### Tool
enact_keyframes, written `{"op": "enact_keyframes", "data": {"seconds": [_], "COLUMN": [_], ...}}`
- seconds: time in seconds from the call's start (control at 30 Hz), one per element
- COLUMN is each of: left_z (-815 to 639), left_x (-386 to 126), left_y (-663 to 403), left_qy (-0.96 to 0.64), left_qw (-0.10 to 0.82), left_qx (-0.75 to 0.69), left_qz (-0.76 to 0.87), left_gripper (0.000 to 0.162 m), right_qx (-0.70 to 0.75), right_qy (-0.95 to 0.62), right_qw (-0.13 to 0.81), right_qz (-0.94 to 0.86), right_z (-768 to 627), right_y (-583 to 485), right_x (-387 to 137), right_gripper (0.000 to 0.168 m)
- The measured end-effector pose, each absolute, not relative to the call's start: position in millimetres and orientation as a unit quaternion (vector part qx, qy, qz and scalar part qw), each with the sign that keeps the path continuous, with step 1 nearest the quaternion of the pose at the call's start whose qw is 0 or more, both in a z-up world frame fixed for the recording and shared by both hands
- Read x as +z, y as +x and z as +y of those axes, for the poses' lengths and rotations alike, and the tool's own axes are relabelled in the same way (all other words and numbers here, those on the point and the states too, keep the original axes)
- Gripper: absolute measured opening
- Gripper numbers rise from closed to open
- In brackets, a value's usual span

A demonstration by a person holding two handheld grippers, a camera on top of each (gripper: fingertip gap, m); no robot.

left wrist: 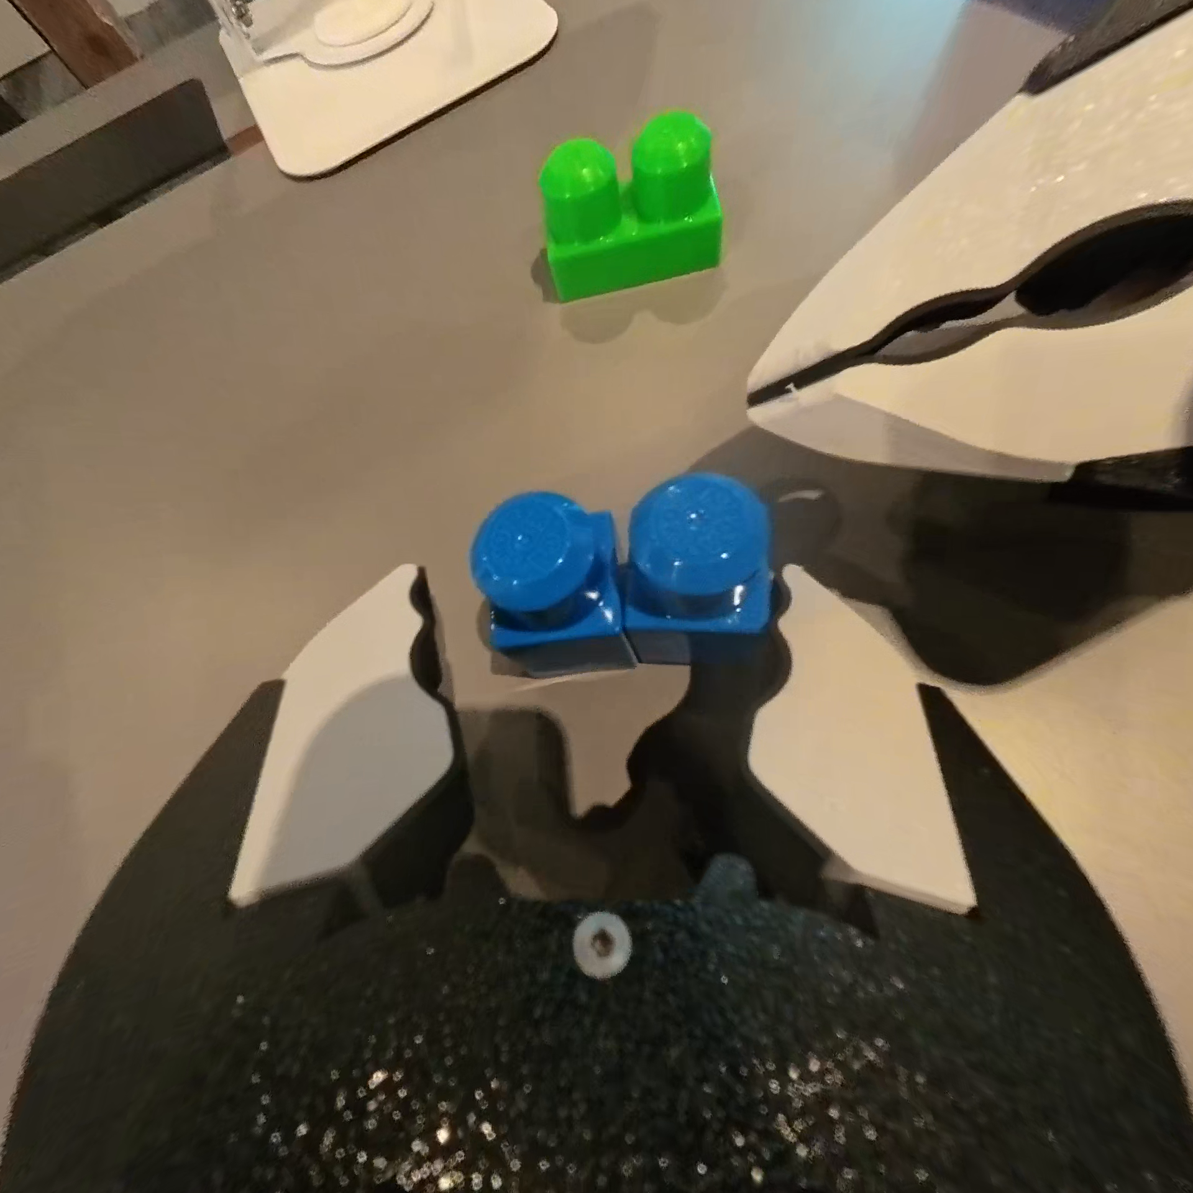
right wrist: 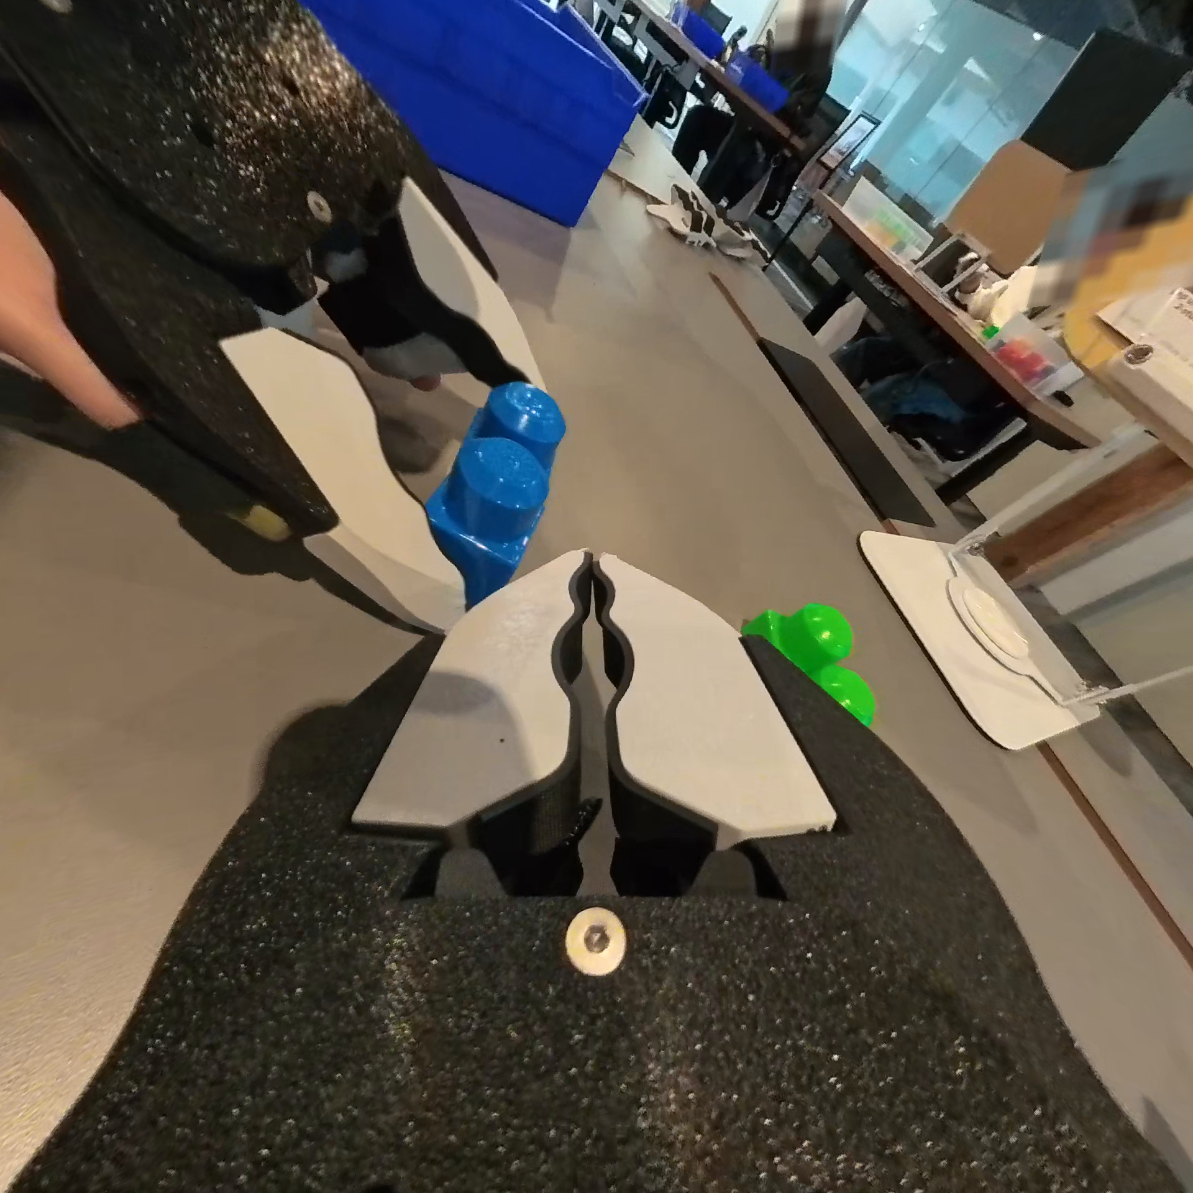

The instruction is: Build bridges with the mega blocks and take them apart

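Tilting steeply down over the grey table (left wrist: 226, 419), left gripper (left wrist: 603, 581) spreading its white fingers (left wrist: 361, 678) around two blue blocks (left wrist: 623, 581), jaws apart with the right finger touching the right block and the left finger just clear of the other. Sitting side by side, studs up, those blue blocks (seam between them plain in the left wrist view). Lying low and nearly level at the right, right gripper (right wrist: 592, 561) pressing its fingertips together on nothing, pointing toward the blue pair. Standing farther off on the table, a green block (left wrist: 629, 213), near a white mat (left wrist: 400, 84).
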State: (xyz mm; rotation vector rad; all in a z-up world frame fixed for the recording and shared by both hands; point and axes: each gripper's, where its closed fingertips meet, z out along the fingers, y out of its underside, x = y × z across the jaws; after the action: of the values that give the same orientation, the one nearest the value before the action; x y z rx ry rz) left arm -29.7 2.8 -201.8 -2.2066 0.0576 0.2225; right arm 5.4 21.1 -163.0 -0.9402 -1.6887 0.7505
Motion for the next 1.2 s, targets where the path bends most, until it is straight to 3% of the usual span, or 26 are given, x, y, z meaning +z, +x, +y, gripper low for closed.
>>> {"op": "enact_keyframes", "data": {"seconds": [0.13,0.37,0.73,1.2], "left_z": [4,5,-12,-24], "left_x": [-202,-202,-202,-195], "left_y": [-30,-26,1,-10], "left_qy": [-0.89,-0.889,-0.854,-0.848], "left_qw": [0.444,0.447,0.454,0.472], "left_qx": [0.098,0.084,-0.021,-0.028], "left_qz": [0.031,0.059,0.254,0.239], "left_gripper": [0.078,0.077,0.077,0.075], "right_qx": [0.318,0.323,0.328,0.329], "right_qy": [-0.394,-0.393,-0.373,-0.337], "right_qw": [0.511,0.515,0.507,0.476], "right_qz": [-0.695,-0.69,-0.705,-0.743], "right_z": [22,23,16,1], "right_y": [6,6,8,12], "right_x": [-161,-158,-161,-170], "right_gripper": [0.0,0.0,0.0,0.0]}}
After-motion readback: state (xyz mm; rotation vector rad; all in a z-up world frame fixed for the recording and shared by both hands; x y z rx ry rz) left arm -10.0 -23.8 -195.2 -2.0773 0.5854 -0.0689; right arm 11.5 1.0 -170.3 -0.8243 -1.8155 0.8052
